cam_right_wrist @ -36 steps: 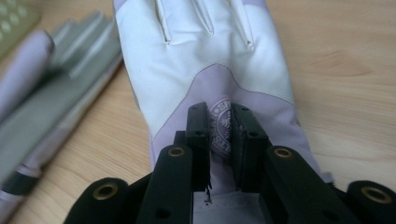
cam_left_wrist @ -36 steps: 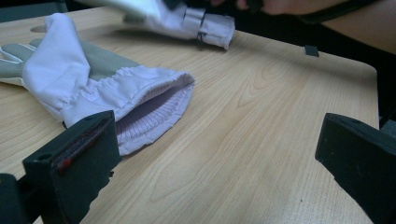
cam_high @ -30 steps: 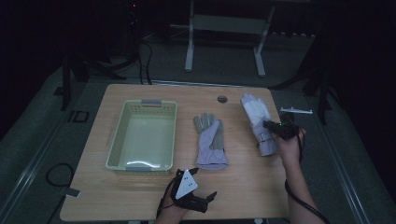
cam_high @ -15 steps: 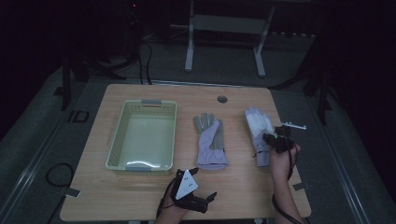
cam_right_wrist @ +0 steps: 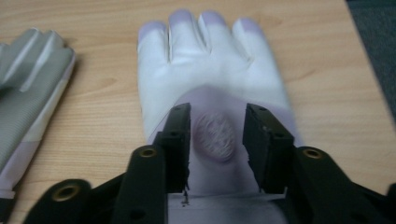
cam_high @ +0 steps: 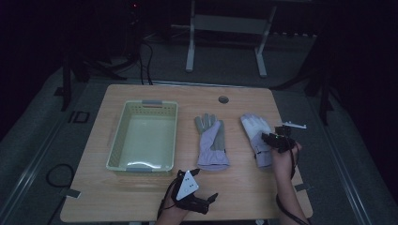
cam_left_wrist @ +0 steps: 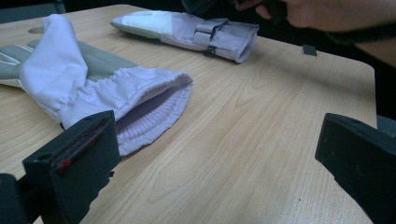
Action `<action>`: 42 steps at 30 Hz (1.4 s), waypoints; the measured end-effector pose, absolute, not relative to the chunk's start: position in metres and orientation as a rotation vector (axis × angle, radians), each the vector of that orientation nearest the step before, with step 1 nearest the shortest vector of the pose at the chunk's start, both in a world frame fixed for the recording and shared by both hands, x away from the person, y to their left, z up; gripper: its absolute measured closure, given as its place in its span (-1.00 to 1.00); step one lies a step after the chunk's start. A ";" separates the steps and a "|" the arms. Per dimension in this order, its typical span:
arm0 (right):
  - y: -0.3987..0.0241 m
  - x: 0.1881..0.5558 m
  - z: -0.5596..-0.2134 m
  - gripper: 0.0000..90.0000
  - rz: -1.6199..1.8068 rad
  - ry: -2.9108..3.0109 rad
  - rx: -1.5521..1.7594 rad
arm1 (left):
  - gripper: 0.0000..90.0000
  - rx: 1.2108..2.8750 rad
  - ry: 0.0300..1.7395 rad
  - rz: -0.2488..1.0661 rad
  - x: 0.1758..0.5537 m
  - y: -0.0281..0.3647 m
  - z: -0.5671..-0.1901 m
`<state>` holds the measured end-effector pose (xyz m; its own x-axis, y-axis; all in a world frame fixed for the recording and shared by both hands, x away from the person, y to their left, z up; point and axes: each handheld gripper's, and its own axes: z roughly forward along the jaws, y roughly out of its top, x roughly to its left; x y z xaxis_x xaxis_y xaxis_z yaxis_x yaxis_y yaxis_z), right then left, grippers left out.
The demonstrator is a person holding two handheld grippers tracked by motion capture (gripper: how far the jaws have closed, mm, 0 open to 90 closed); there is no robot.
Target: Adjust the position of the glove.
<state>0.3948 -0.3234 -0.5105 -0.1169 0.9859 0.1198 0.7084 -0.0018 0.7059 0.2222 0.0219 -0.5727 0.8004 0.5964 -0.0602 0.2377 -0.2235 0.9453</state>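
- The table [cam_high: 155, 197] is carrying everything here, pale wood, with a pale green basket [cam_high: 117, 140] sitting empty on its left half.
- The left glove [cam_high: 211, 140] is lying flat near the middle, grey palm up, its ribbed cuff gaping toward the left gripper [cam_high: 199, 202].
- The right glove [cam_right_wrist: 210, 84] is lying flat just beside it, apart from it, fingers pointing away from the person.
- The right gripper [cam_right_wrist: 217, 135] is sitting right over that glove's back; its jaws have just been opening and are standing partly apart, straddling the round logo patch without pinching the cloth.
- The left gripper is waiting at the near edge, jaws wide apart, holding nothing.
- That glove is looking light, soft and floppy; it will likely sag when lifted, so I'd be pinching a fold at the back or the strapped cuff [cam_left_wrist: 219, 35].
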 end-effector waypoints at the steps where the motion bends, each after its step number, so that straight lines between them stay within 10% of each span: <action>1: -0.327 0.396 -0.508 0.27 0.914 1.891 1.719 | -1.00 1.803 0.642 0.377 0.222 0.022 -0.573; 20: -0.362 0.425 -0.528 0.04 0.922 2.394 1.252 | -1.00 1.800 0.648 0.371 0.223 0.022 -0.573; 34: -0.351 0.412 -0.538 0.71 0.977 2.256 1.453 | -1.00 1.798 0.652 0.370 0.223 0.022 -0.573; 42: -0.348 0.400 -0.499 0.77 0.977 2.125 1.549 | -1.00 1.799 0.653 0.372 0.223 0.022 -0.573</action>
<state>0.4001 -0.3480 -0.4989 -0.3514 0.9279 0.1243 0.6983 0.1714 0.6950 0.2228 0.0219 -0.5728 0.7967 0.6004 -0.0696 0.2458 -0.2167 0.9448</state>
